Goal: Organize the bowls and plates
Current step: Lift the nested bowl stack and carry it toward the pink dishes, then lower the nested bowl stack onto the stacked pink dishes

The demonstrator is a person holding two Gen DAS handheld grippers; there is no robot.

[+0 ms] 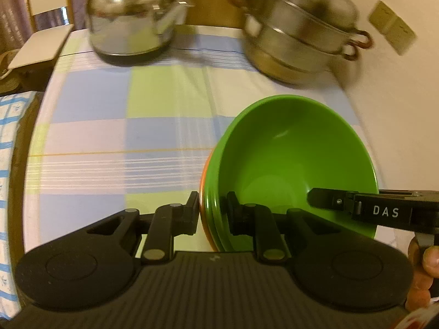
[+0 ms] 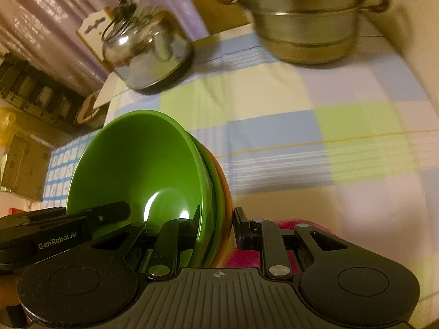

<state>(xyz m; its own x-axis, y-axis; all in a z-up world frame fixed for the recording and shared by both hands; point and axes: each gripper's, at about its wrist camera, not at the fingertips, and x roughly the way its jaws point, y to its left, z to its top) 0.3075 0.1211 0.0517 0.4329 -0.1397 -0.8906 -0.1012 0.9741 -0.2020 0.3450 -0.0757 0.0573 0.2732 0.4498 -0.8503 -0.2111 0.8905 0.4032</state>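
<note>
Both claws stand narrow, each pinching opposite rims of one nested bowl stack: the left claw low in its frame, the right claw likewise. The stack tilts, its mouth facing up and sideways above the checked surface. The orange bowl underneath shows only as an edge; the kettle and steamer pot are blurred.

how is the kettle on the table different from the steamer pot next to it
The kettle is rounded and mirror-shiny, with one arched handle over its lid; the steamer pot is taller, built of stacked tiers, with a duller finish. The kettle has a spout, while the steamer pot has looped side handles instead. Both are metal and stand at the far end of the checked tablecloth.
</note>
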